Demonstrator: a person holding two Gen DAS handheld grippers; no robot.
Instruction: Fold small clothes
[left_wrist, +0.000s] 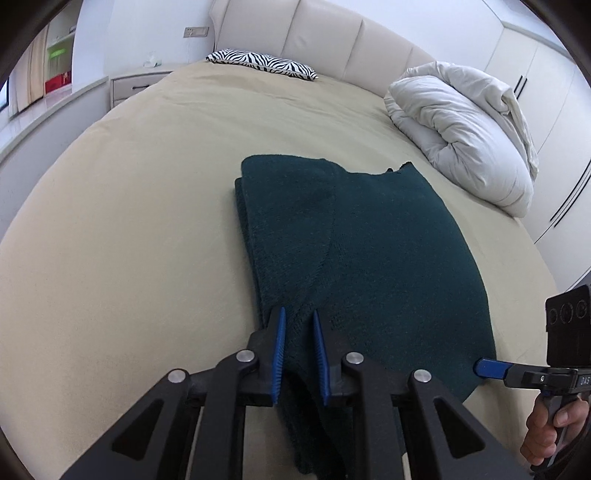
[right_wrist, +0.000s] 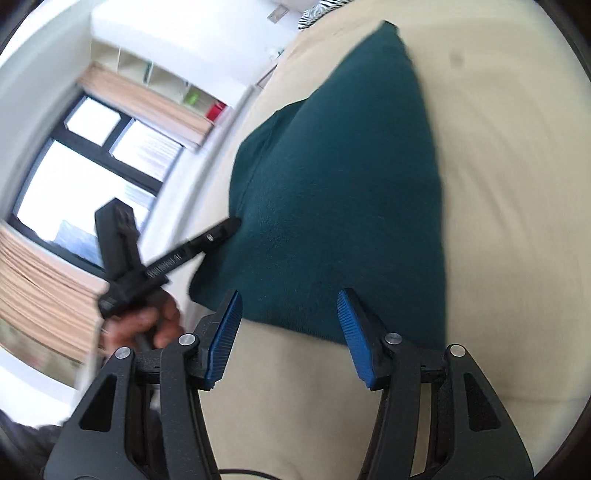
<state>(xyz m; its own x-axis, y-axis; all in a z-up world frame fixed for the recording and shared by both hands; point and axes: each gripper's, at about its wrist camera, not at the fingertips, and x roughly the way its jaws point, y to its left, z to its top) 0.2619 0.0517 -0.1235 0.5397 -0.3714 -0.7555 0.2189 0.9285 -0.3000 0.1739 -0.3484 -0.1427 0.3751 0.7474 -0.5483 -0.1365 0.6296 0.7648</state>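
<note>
A dark green garment (left_wrist: 362, 251) lies folded on the beige bed (left_wrist: 129, 240). My left gripper (left_wrist: 298, 314) is shut on the garment's near left fold, with cloth bunched between its blue pads. In the right wrist view the garment (right_wrist: 340, 177) fills the middle, and my right gripper (right_wrist: 290, 299) is open just at its near edge, holding nothing. The left gripper (right_wrist: 232, 223) shows there at the garment's left side. The right gripper (left_wrist: 487, 367) shows in the left wrist view at the garment's right corner.
A white bundled duvet (left_wrist: 461, 129) lies at the bed's far right. A zebra-print pillow (left_wrist: 262, 62) sits by the padded headboard (left_wrist: 332, 37). A nightstand (left_wrist: 136, 86) stands at the far left. White wardrobes (left_wrist: 546, 74) line the right wall. A window (right_wrist: 85, 166) is left.
</note>
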